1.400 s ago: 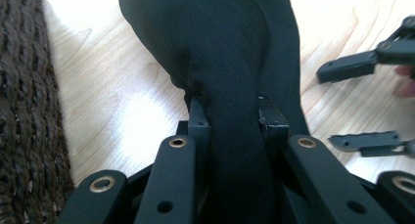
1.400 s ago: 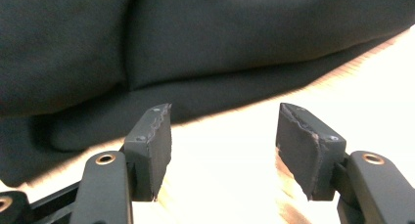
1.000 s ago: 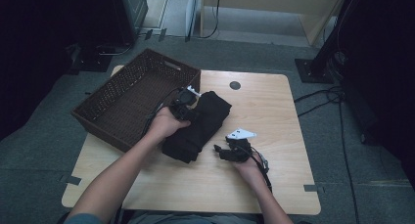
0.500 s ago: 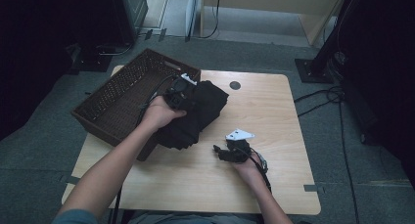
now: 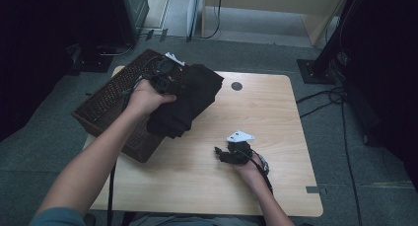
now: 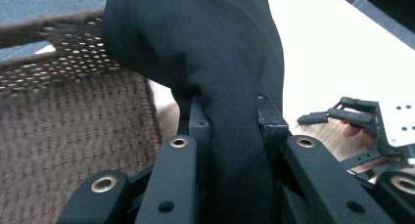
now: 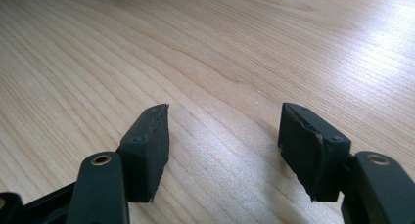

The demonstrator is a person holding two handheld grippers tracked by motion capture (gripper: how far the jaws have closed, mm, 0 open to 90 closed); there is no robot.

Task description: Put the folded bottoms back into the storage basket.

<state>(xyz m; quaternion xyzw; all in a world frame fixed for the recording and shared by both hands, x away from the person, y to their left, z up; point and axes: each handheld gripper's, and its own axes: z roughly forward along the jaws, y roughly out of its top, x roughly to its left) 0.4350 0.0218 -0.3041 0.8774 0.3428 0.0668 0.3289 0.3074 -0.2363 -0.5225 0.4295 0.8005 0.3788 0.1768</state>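
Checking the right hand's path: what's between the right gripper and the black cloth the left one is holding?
Bare wooden table, seen in the high view. The right gripper rests open on it; the black cloth hangs clamped in the left gripper at the basket edge.

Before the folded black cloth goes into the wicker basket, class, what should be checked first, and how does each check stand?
1. Left gripper clamped on the black cloth: ok, its jaws pinch a fold.
2. Cloth lifted off the table: ok in the high view, though its lowest edge is hard to judge.
3. Cloth over the wicker basket: not ok, it hangs at the near rim, partly over the table.
4. Basket free to receive it: cannot tell, the inside is dark.
5. Right gripper out of the way: ok, open, apart on the table.
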